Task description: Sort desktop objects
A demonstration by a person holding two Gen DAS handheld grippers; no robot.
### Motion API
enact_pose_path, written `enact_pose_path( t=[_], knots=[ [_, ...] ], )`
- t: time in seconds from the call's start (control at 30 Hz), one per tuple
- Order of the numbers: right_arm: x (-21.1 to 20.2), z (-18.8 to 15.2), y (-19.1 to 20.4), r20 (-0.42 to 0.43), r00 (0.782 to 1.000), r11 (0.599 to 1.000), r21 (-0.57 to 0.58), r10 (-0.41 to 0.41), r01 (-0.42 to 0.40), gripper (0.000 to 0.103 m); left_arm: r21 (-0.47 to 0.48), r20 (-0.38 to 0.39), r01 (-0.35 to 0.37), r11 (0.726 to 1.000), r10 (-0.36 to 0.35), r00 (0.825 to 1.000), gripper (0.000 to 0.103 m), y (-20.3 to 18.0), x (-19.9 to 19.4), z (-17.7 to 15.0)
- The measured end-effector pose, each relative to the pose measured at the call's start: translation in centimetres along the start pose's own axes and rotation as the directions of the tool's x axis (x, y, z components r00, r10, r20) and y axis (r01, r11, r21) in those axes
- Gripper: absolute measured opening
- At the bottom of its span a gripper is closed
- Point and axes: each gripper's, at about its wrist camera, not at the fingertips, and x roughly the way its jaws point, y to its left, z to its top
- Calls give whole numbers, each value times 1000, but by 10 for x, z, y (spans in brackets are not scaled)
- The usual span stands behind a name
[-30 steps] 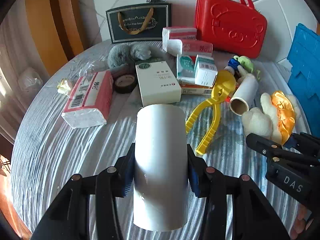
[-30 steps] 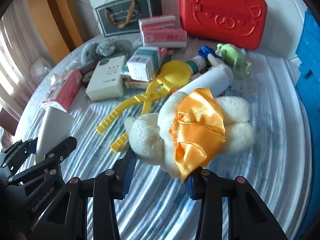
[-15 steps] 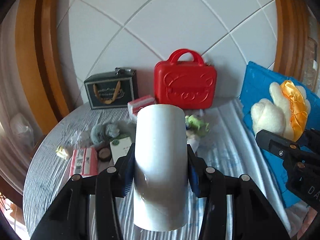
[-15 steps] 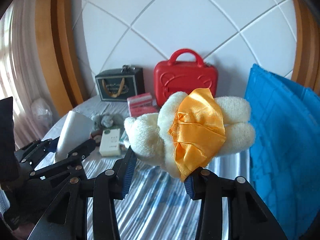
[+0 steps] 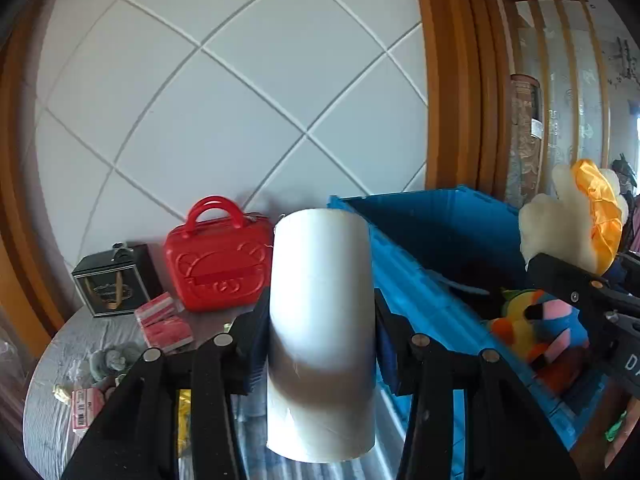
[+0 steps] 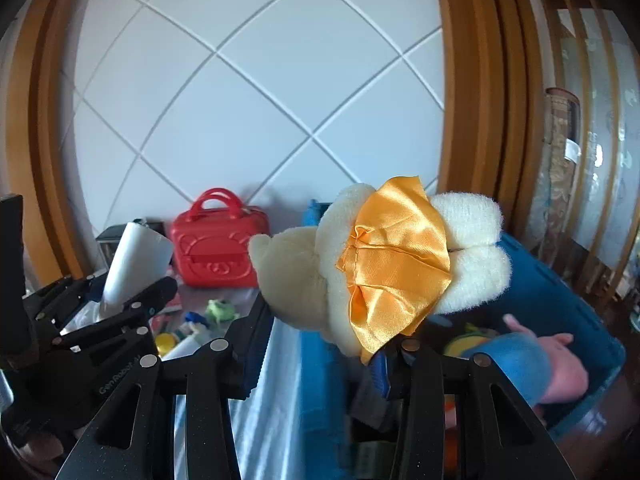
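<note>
Both tools have risen from the cluttered surface since a second ago, when their loads hung just above the striped cloth; now they are raised near the blue crate, each with the same grip as before. The left tool [image 5: 320,340] is clenched on a white paper roll [image 5: 322,320], its pads pressing the roll's two sides, the roll standing upright between them. The right tool [image 6: 320,344] is clenched on a cream plush toy with an orange satin skirt [image 6: 380,264], held sideways, its legs to the right. From the left wrist view, the plush and right tool show at the right edge, over the blue crate [image 5: 420,232]. Inside the crate lies a multicoloured plush toy [image 5: 536,328]; the right wrist view shows a blue and pink soft toy [image 6: 532,364] there too. Behind, on the surface [image 5: 52,420], stand a red bear-embossed case [image 5: 218,264] against the white tiled wall, a dark gift bag [image 5: 110,280] left of it, and red tissue packs [image 5: 164,322] in front. A grey plush [image 5: 110,362] lies nearer the surface's left edge.
</note>
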Motion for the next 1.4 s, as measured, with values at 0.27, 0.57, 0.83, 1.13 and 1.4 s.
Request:
enact_pose_path(
  t=[0.27, 0.57, 0.83, 1.13, 1.4],
  knots=[
    [14, -5, -144, -83, 994, 998, 13, -64, 65, 42, 18, -116, 68, 998, -65, 991, 44, -144, 23, 27],
    [59, -34, -227, -225, 974, 1000, 18, -13, 17, 42, 23, -349, 9, 1000, -1, 937, 44, -225, 62, 3],
    [81, -41, -254, -252, 967, 999, 38, 45, -36, 50, 31, -350, -83, 996, 89, 933, 45, -235, 60, 0],
    [71, -41, -267, -223, 973, 998, 54, 52, -41, 79, 18, -287, -98, 995, 99, 953, 70, -239, 47, 4],
    [42, -38, -270, -147, 988, 998, 51, 36, -29, 103, -3, -195, -112, 994, 109, 975, 92, -233, 21, 12]
  ],
)
